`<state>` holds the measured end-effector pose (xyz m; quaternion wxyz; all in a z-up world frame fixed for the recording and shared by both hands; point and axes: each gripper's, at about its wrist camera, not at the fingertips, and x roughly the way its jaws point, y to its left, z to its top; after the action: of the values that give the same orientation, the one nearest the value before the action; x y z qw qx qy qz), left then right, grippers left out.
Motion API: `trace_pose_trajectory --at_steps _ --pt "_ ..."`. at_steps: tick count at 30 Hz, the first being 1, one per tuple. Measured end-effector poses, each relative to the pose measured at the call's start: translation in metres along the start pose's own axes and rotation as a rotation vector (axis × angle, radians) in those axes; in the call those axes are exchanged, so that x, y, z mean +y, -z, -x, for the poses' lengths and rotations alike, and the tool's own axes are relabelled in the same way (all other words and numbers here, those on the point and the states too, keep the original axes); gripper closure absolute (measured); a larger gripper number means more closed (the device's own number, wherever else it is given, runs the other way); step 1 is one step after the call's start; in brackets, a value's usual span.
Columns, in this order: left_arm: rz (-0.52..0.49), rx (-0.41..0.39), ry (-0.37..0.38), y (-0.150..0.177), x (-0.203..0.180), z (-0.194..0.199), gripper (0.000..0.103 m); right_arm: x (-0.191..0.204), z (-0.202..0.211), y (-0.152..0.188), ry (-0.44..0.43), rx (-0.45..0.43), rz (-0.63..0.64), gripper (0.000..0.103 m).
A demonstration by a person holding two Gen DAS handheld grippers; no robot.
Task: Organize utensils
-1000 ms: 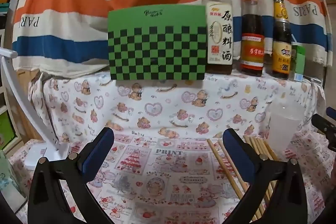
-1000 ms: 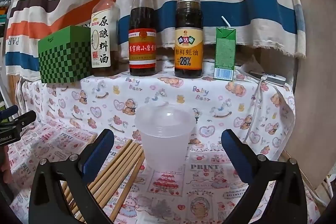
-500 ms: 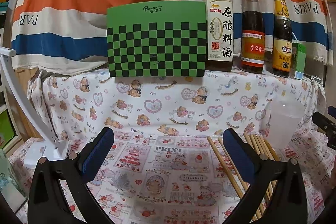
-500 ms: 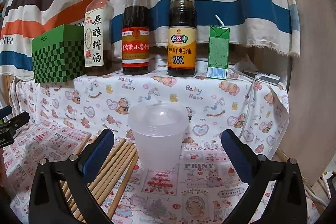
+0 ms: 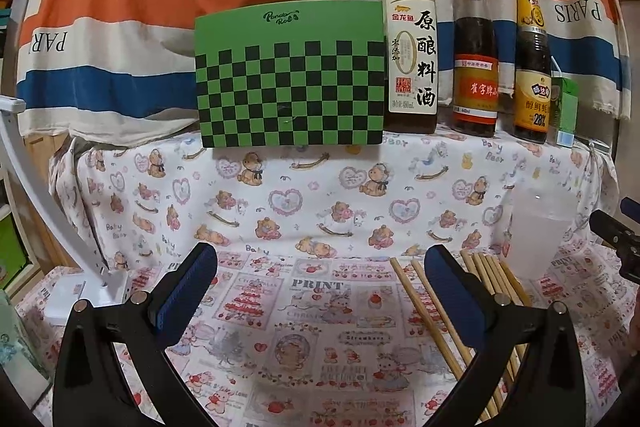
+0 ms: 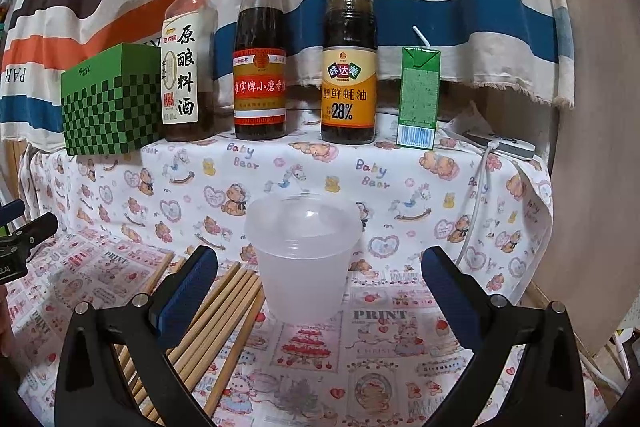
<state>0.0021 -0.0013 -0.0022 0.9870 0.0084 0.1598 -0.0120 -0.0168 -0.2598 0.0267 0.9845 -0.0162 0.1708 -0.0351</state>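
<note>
Chopsticks (image 6: 208,323) lie in a loose fan on the table (image 5: 304,307), touching or nearly touching the cup's (image 6: 302,259) left base, tips toward the back, handles toward me. Cup is translucent plastic, upright, empty as far as I can tell.

Handling guess: chopsticks are thin, stiff, light wood or bamboo; they'll roll and skate on the printed cloth. I'd pinch one or two across the shaft near mid-length, not at the tapered tip, so they don't pivot out. Cup looks light and thin-walled, so it tips easily if a stick knocks the rim; steady it by the wall or load gently.

My right tool (image 6: 320,287) is spread wide and empty, level, low over the table, aimed straight at the cup, which sits centred between the pads. My left tool (image 5: 320,287) is also spread wide and empty, same low level pose, left of the cup; its right pad overlaps the near chopsticks in view, contact unclear. Nothing gripped yet.

Sauce bottles (image 6: 260,47) and the green checkered box (image 5: 290,75) sit on the raised ledge behind the cup, well clear.
</note>
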Motion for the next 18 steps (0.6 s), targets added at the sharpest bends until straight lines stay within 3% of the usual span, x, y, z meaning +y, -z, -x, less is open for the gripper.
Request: trace_pose_trajectory --at_steps 18 --pt "-0.008 0.004 0.001 -0.0016 0.0 -0.0027 0.0 -0.0005 -0.0001 -0.0005 0.0 0.003 -0.001 0.0"
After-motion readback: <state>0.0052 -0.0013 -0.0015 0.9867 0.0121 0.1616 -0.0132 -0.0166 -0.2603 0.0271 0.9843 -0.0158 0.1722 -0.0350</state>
